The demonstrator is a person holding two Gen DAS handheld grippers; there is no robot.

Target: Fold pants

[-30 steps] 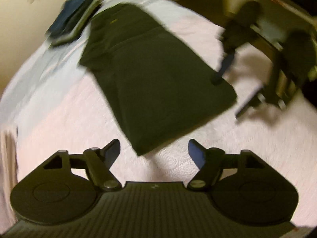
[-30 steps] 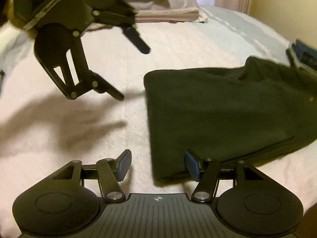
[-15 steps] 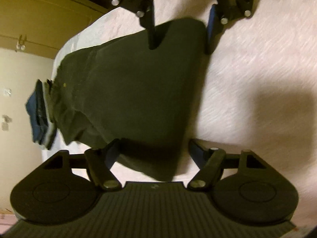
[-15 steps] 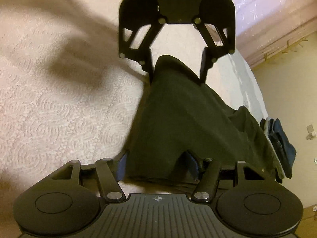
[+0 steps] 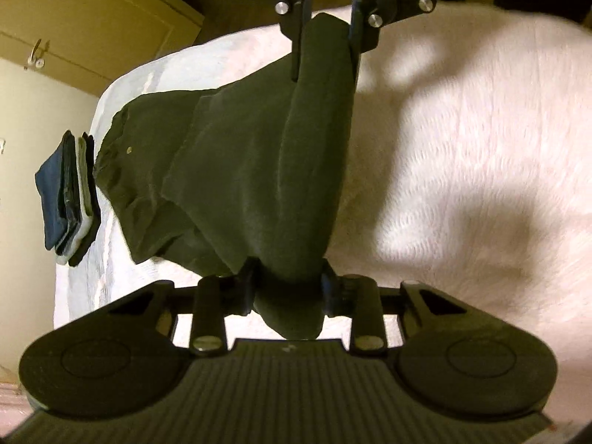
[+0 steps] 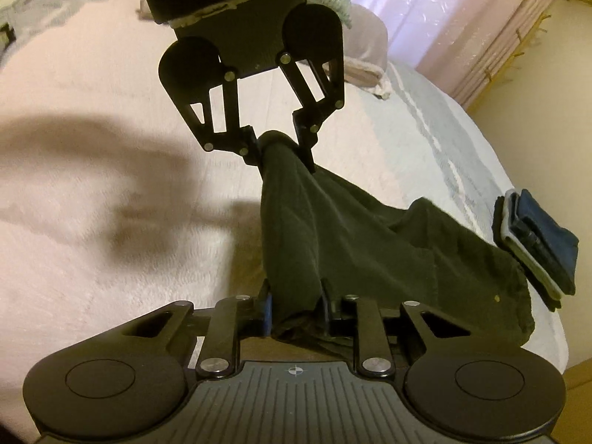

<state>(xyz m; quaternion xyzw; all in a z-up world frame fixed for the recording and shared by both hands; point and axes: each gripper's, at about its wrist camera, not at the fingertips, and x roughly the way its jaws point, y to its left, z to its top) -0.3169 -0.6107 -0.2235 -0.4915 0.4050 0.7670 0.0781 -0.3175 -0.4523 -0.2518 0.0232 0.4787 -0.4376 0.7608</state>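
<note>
Both tongs clenched on pants (image 5: 259, 170), 1 end corner each. Left tongs (image 5: 286, 290), right tongs (image 6: 296, 314) face each other. That end lifted off bed (image 5: 462, 148). Waist end lies near bed's edge, by folded clothes stack (image 6: 536, 244). Long way points there; next carry goes that way.

The bed (image 6: 92, 118) is covered with a pale pink textured blanket, and a light blue-white sheet shows along its far side. The dark green pants (image 6: 407, 244) lie partly on it with one end raised off the blanket. A small stack of folded dark blue and grey clothes (image 6: 536, 244) lies just beside them near the edge, and folded pinkish bedding (image 6: 366, 51) lies at the far end.
</note>
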